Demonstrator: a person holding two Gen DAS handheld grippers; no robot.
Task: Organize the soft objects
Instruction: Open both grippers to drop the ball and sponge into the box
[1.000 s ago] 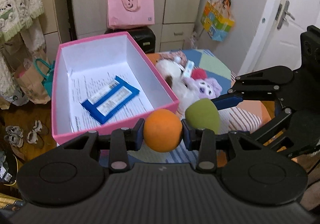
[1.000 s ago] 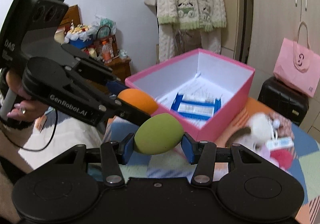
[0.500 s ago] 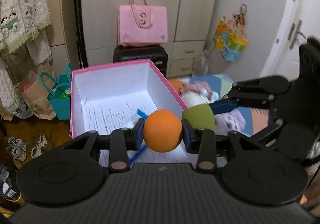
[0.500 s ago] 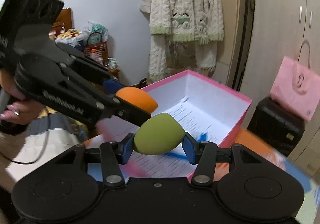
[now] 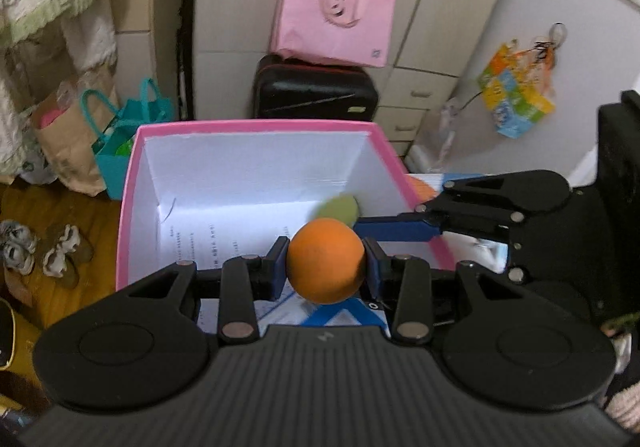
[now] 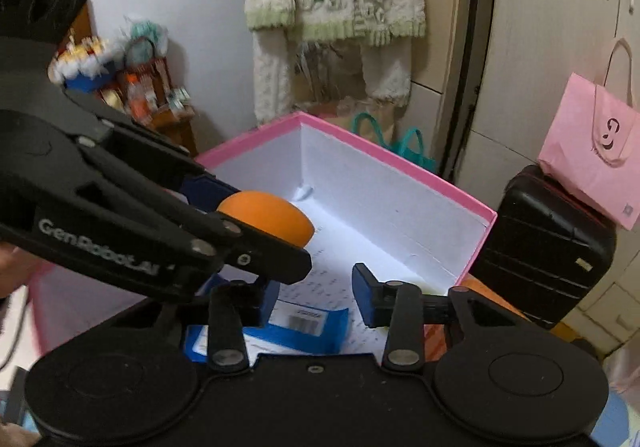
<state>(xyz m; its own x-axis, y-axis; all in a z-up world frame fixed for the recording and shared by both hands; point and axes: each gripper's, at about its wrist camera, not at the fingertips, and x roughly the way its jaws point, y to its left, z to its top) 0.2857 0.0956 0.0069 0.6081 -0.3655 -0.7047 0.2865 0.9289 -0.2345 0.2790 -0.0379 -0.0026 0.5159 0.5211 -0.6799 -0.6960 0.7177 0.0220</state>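
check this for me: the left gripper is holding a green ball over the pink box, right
Not quite. The ball in the left gripper is orange, not green. The left wrist view shows it clamped between the pads over the pink box.

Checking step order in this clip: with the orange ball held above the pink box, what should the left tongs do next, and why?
Probably open the left tongs and let the orange ball drop. It hangs over the white inside of the pink box, above the blue packet. The right tongs are closing with nothing between them.
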